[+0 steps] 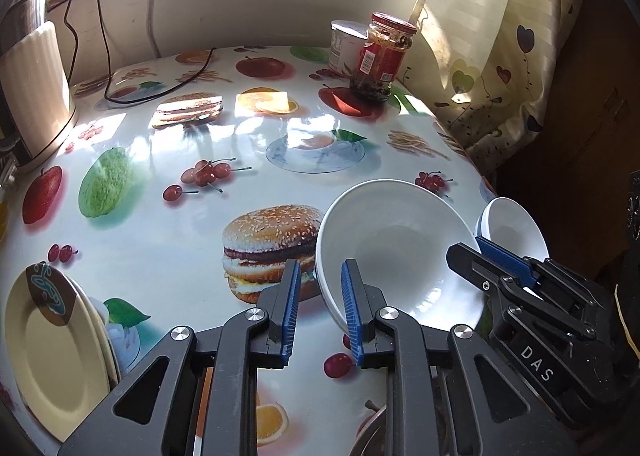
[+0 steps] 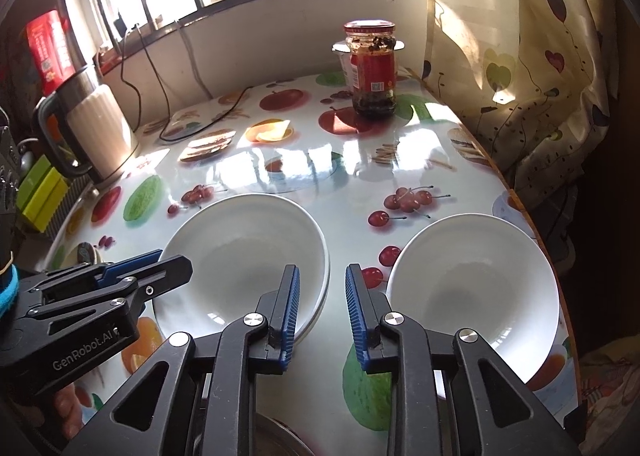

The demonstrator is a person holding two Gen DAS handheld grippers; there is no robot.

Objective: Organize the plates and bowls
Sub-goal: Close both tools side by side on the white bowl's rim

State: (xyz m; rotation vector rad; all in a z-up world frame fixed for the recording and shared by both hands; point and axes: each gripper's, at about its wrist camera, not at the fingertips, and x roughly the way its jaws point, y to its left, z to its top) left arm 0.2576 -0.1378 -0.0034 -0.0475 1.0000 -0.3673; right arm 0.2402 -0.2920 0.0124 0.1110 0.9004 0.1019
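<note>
A large white bowl (image 1: 400, 240) (image 2: 248, 248) sits on the fruit-print table (image 1: 180, 224), nested in a second bowl whose rim shows beneath it. My left gripper (image 1: 321, 264) (image 2: 174, 258) is shut on its left rim, one finger inside and one outside. On the opposite rim my right gripper (image 2: 322, 270) (image 1: 466, 246) is shut the same way. A smaller white bowl (image 2: 476, 280) (image 1: 514, 228) stands just right of the right gripper, untouched. Cream plates (image 1: 52, 348) with a brown and blue mark lie stacked at the near left.
A sauce jar (image 1: 380, 56) and a white tub (image 1: 346, 44) stand at the far right by the curtain (image 1: 500, 56). A kettle (image 2: 88, 132) and its cable (image 1: 160, 92) are at the far left. The table edge (image 2: 560, 276) runs close behind the small bowl.
</note>
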